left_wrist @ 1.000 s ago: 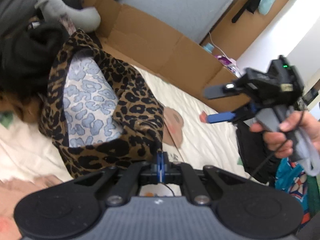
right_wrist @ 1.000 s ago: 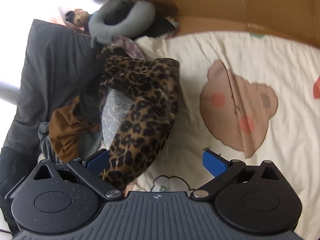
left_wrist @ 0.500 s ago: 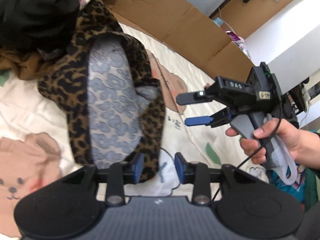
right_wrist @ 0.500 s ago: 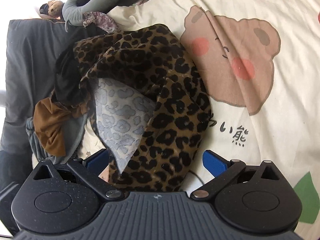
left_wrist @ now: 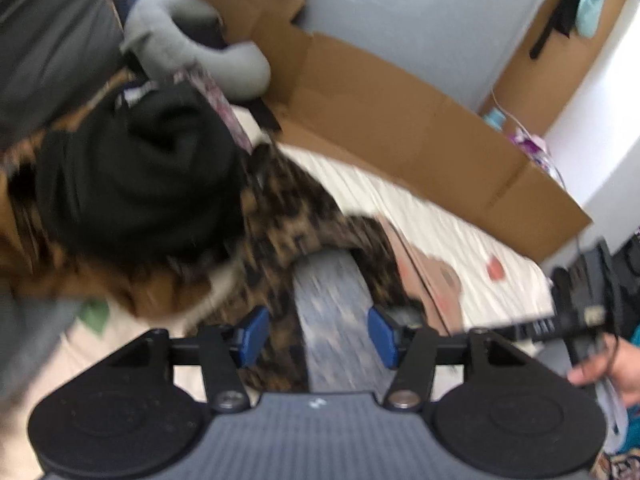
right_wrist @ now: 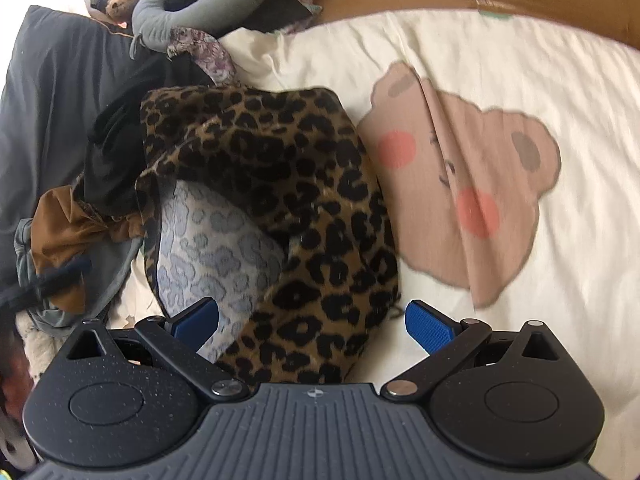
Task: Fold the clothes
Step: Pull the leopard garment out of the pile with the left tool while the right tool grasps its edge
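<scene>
A leopard-print garment [right_wrist: 280, 184] with a pale grey-blue printed lining lies crumpled on the cream bear-print bedsheet [right_wrist: 500, 72]. It also shows blurred in the left wrist view [left_wrist: 296, 220]. My left gripper [left_wrist: 318, 334] is open, its blue pads on either side of the lining, not gripping it. My right gripper [right_wrist: 314, 322] is open just above the garment's near end. The right gripper, held in a hand, shows at the right edge of the left wrist view [left_wrist: 576, 316].
A pile of black [left_wrist: 136, 176] and brown clothes [right_wrist: 64, 236] lies left of the garment. A grey neck pillow [right_wrist: 192, 4] and a dark cushion [right_wrist: 44, 92] sit behind. A cardboard wall [left_wrist: 400, 120] borders the bed's far side.
My left gripper let go of the leopard garment and opened wide. The garment dropped onto the sheet. The left camera swung up toward the clothes pile. My right gripper stayed open over the garment.
</scene>
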`<state>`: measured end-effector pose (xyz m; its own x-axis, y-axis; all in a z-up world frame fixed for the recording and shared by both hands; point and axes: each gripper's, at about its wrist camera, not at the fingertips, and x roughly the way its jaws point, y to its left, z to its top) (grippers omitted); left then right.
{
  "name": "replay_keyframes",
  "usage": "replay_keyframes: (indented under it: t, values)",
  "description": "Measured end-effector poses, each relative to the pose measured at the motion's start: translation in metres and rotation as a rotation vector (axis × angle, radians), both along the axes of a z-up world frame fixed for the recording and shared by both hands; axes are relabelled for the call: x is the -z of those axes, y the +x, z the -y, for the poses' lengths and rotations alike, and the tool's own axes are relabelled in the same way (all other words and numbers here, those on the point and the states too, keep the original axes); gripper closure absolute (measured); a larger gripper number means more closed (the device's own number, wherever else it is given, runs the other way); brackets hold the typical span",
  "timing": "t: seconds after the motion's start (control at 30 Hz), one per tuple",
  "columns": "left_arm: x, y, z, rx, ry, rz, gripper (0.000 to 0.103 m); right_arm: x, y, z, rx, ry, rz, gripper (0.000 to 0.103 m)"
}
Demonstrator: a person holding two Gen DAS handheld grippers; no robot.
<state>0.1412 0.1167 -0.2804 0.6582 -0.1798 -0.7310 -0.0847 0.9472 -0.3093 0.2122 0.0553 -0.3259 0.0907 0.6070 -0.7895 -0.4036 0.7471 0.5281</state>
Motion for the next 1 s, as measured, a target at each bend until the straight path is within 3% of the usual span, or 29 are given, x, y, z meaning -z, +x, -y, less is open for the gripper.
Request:
replay_keyframes:
  t: [0.23, 0.47, 0.57, 0.6, 0.77, 0.83, 0.87, 0.9, 0.93, 0.97, 1.0]
  values:
    - [0.002, 0.054, -0.02, -0.053, 0.033, 0.059, 0.036, -0.001, 0.015, -0.011, -0.007, 0.006, 0.066, 0.001]
    - [0.035, 0.102, -0.023, -0.048, 0.024, 0.042, 0.028, 0.009, 0.022, -0.021, -0.038, -0.035, 0.119, 0.001]
    - [0.053, 0.114, -0.021, -0.029, 0.048, -0.008, 0.027, 0.014, 0.021, -0.026, -0.071, -0.071, 0.152, 0.014]
    - [0.061, 0.118, -0.022, -0.031, 0.041, -0.032, 0.027, 0.016, 0.021, -0.027, -0.08, -0.083, 0.156, 0.019]
    - [0.076, 0.124, -0.03, -0.067, -0.052, -0.049, 0.029, 0.021, 0.023, -0.032, -0.091, -0.088, 0.156, 0.02]
    - [0.079, 0.124, -0.033, -0.082, -0.091, -0.04, 0.034, 0.023, 0.025, -0.036, -0.102, -0.092, 0.161, 0.022]
    - [0.08, 0.124, -0.035, -0.089, -0.11, -0.036, 0.043, 0.025, 0.026, -0.039, -0.109, -0.097, 0.16, 0.024]
    - [0.082, 0.123, -0.038, -0.118, -0.151, -0.037, 0.058, 0.028, 0.027, -0.042, -0.118, -0.109, 0.153, 0.036]
    - [0.083, 0.123, -0.04, -0.142, -0.185, -0.04, 0.066, 0.033, 0.029, -0.044, -0.13, -0.127, 0.138, 0.056]
    - [0.084, 0.122, -0.041, -0.16, -0.206, -0.042, 0.085, 0.037, 0.03, -0.046, -0.141, -0.144, 0.125, 0.068]
    - [0.083, 0.121, -0.04, -0.165, -0.212, -0.038, 0.098, 0.038, 0.03, -0.047, -0.143, -0.158, 0.128, 0.089]
